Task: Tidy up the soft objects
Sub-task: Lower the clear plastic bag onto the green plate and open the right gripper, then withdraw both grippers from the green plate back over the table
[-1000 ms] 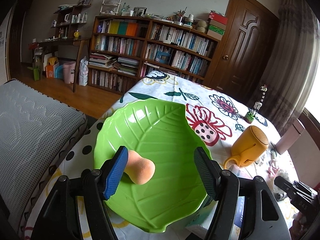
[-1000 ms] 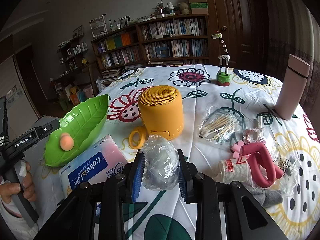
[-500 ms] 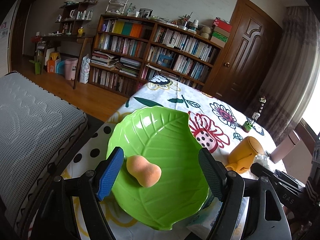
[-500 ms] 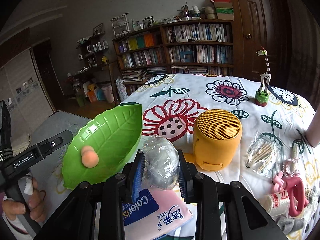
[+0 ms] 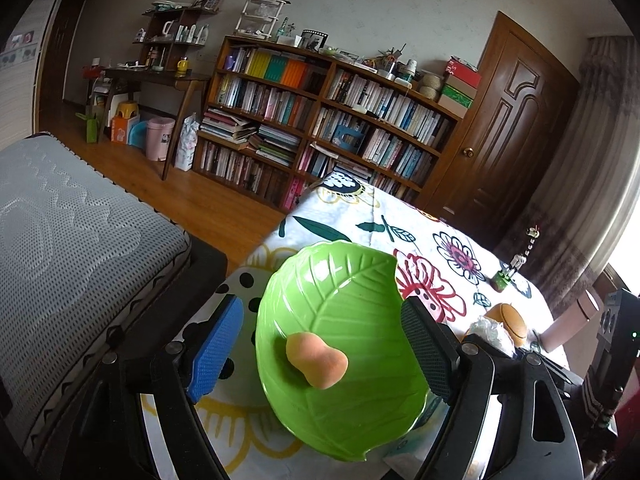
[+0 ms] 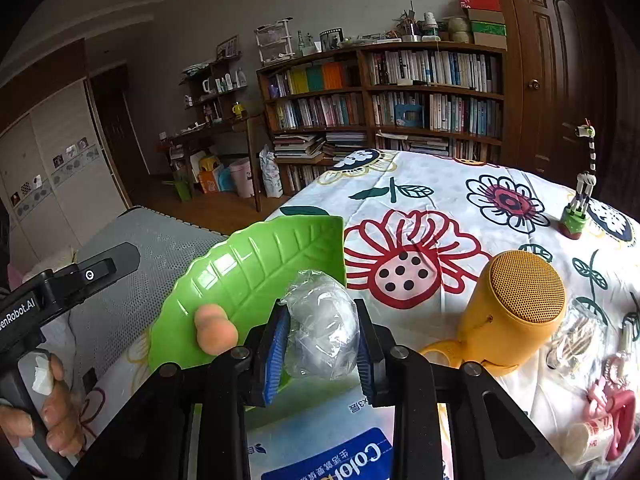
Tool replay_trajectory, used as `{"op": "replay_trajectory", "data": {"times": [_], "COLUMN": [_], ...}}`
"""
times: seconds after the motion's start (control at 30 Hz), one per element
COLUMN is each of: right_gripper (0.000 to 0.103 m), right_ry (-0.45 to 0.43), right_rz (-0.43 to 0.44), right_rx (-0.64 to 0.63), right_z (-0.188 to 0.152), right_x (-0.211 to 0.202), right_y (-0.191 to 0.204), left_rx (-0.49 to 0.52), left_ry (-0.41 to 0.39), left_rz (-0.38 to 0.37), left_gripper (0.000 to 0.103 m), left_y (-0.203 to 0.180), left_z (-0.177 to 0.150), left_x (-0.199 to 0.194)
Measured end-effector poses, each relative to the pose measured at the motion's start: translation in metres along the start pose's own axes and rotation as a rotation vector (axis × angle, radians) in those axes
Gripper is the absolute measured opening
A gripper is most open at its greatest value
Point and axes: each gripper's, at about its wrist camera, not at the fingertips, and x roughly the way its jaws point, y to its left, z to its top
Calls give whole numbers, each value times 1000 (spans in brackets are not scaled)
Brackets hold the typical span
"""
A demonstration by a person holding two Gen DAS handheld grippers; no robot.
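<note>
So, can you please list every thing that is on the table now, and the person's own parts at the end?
leaf plate: 1, green, left table edge
makeup sponge: 1, orange, lying in the plate
plastic-wrapped bundle: 1, clear over grey, between the right gripper's fingers
speaker: 1, yellow, on its side right of the plate
tissue pack: 1, blue and white, below the right gripper
giraffe figure: 1, striped on a green base, far right
cotton swab bag: 1, clear, right of the speaker
tablecloth: 1, white, floral
left gripper: 1, black, open around the plate
right gripper: 1, black, clamping the bundle
hand: 1, on the left gripper's handle
</note>
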Motion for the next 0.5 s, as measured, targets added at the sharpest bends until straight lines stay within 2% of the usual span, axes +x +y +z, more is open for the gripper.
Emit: {"op": "replay_trajectory", "data": {"times": [0.23, 0.4, 0.5], "right_gripper": [34, 61, 61], "right_ry": [14, 25, 32], "right_rz": [76, 104, 95], "right_rx": [8, 35, 39], "right_z": [6, 4, 0], "right_x": [17, 25, 25], "right_y": [16, 19, 20], "left_rx": [-14, -33, -38], "left_ry": [-25, -29, -26], "left_rz": [6, 9, 9], "left_gripper": [82, 82, 83], "left_y": [6, 10, 11], "left_z": [5, 8, 8], "left_x": [-9, -10, -9]}}
